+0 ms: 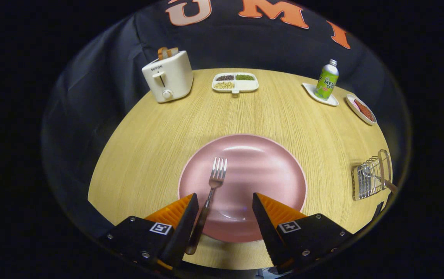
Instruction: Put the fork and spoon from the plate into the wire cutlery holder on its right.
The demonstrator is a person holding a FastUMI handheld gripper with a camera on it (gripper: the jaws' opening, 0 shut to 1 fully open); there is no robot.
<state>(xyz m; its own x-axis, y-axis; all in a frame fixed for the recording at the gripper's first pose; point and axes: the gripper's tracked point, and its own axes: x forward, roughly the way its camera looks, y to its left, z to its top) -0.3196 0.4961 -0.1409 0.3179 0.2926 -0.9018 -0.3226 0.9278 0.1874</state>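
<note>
- Tongs [225, 201] open wide, fingers well apart, nothing gripped; both hang over the near part of the plate.
- Pink plate [268, 170] sits on the wood tabletop [148, 143], just ahead of and partly under the fingers.
- Fork [211, 193] lies on the plate, tines pointing away, handle running back toward the tongs and past the plate's near rim. Handle is between the fingers but right beside the left one; can't tell if it touches. Right finger well apart from it.
- Wire cutlery holder [369, 179] stands on the tabletop well to the right of the plate, near the tabletop edge.
- Spoon [380, 179] looks to be in the holder already, its handle sticking out to the right; detail small, hard to be sure.
- Far side, beyond the plate: white toaster [169, 77] w/ bread in its slots at far left; divided white tray [235, 82] w/ beans/grains near the middle.
- Far right: green bottle [327, 80] upright on a small white square dish [319, 95]; just beside that, an oval dish [361, 109] w/ smth reddish on it.
</note>
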